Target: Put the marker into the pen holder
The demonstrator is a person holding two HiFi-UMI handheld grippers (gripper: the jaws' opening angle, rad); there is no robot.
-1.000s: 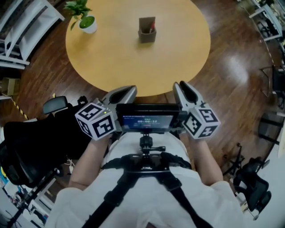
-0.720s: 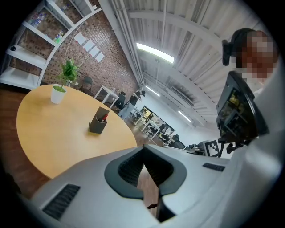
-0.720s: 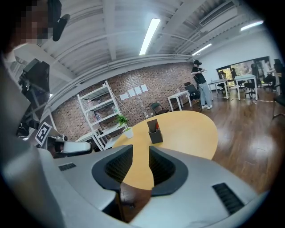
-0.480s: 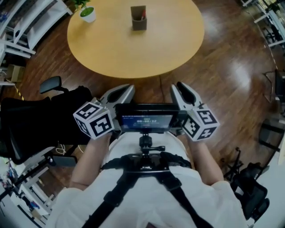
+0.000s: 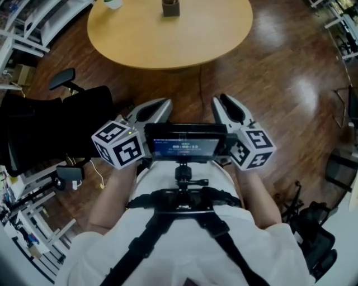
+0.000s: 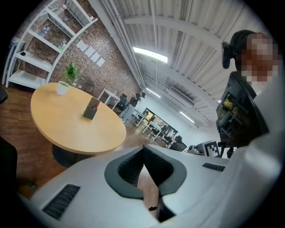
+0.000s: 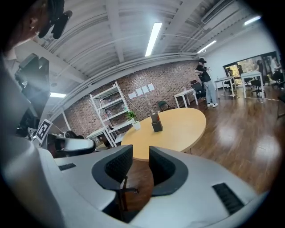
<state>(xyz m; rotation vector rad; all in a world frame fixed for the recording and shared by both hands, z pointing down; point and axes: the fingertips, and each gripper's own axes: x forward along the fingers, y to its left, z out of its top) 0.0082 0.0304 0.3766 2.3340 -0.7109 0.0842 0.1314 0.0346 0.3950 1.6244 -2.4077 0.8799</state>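
Observation:
A dark pen holder (image 5: 170,8) stands on the round wooden table (image 5: 168,39), far off at the top edge of the head view. The left gripper view shows the pen holder (image 6: 90,110) with a red-tipped marker (image 6: 95,106) upright inside it, and the right gripper view shows the same holder (image 7: 156,125). Both grippers are held close to the person's chest, well away from the table. My left gripper (image 6: 143,149) has its tips touching, with nothing in them. My right gripper (image 7: 140,153) is open and empty.
A small screen (image 5: 184,146) on a chest mount sits between the grippers. A black office chair (image 5: 50,128) stands at the left and another chair (image 5: 313,229) at the lower right. A potted plant (image 6: 63,88) is on the table. White shelves (image 5: 22,33) line the left wall.
The table and pen holder have slid toward the top of the head view as the person backed away. Both grippers kept their pose by the chest.

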